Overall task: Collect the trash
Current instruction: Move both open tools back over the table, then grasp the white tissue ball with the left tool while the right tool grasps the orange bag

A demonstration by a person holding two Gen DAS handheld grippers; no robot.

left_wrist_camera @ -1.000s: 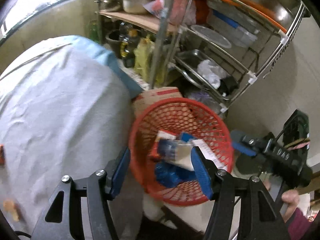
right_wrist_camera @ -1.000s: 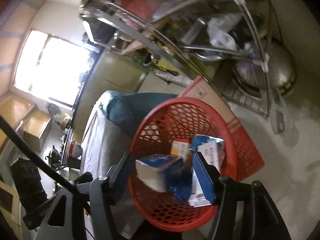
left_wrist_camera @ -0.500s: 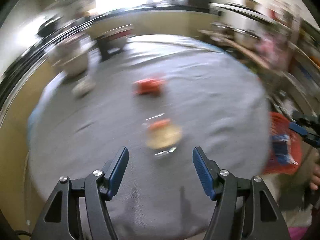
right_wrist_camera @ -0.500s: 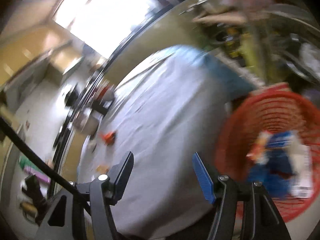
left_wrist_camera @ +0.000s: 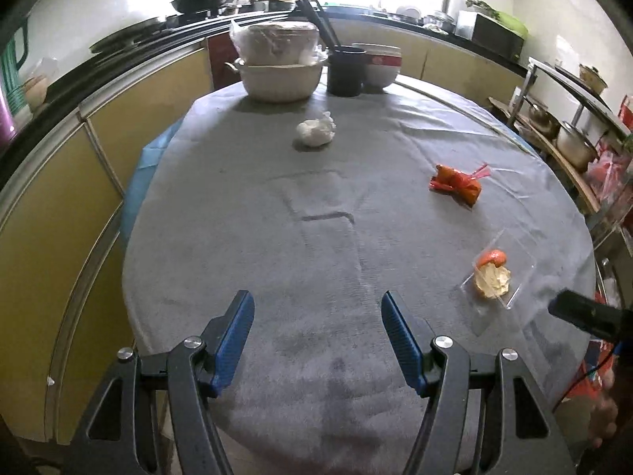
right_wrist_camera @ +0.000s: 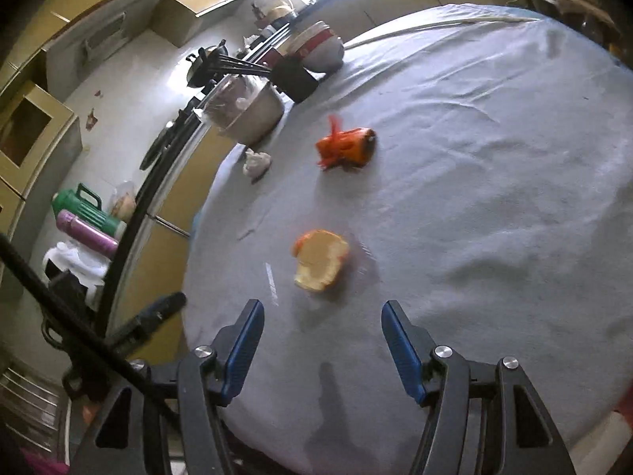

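Grey cloth point(left_wrist_camera: 277, 198) covers the round table; yellow cabinets point(left_wrist_camera: 59, 198) behind

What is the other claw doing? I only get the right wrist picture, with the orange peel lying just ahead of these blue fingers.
Observer: The left claw hangs open over the near edge of the grey tablecloth, with nothing between its fingers.
Operator: Is the peel lying on bare cloth?
Observer: No. In the left wrist view, the orange peel sits on a clear plastic wrapper.
Operator: Is anything standing off to the side of the table?
Observer: Yes, a metal rack stands at the right of that view, with a steel pot on one shelf.
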